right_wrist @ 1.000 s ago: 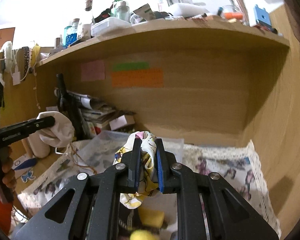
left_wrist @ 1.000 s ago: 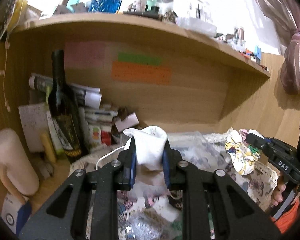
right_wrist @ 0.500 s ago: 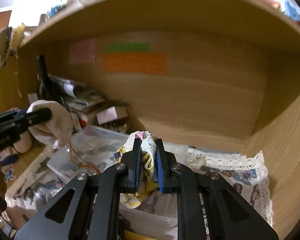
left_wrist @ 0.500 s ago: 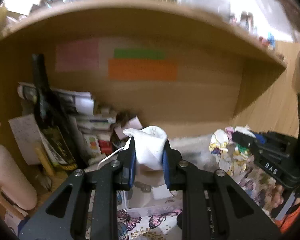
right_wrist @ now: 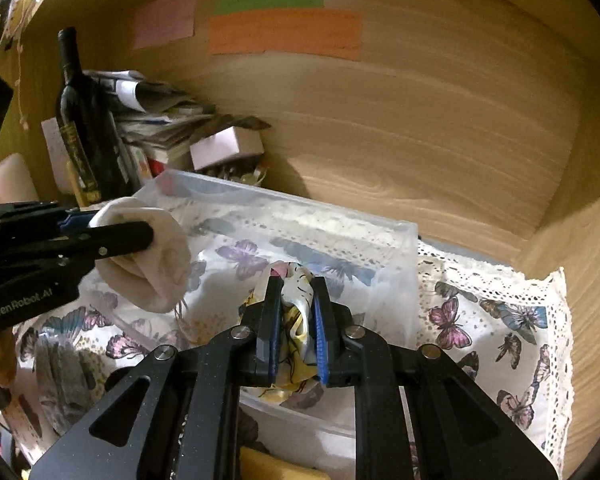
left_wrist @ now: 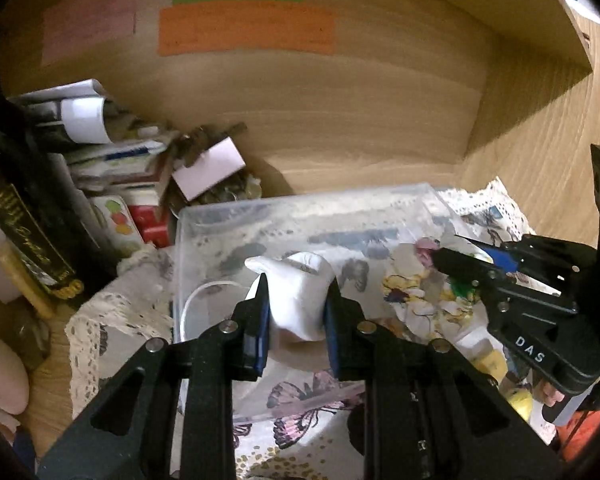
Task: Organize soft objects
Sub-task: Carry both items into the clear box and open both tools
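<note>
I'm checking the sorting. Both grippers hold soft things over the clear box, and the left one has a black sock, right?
Not quite. The left gripper holds a white sock, not a black one, as the left wrist view shows. The right gripper does hold a patterned cloth over the clear box.

one clear bin (right_wrist: 400, 240), two soft cloth bundles, one dark bottle (right_wrist: 80, 120), three wall notes.
</note>
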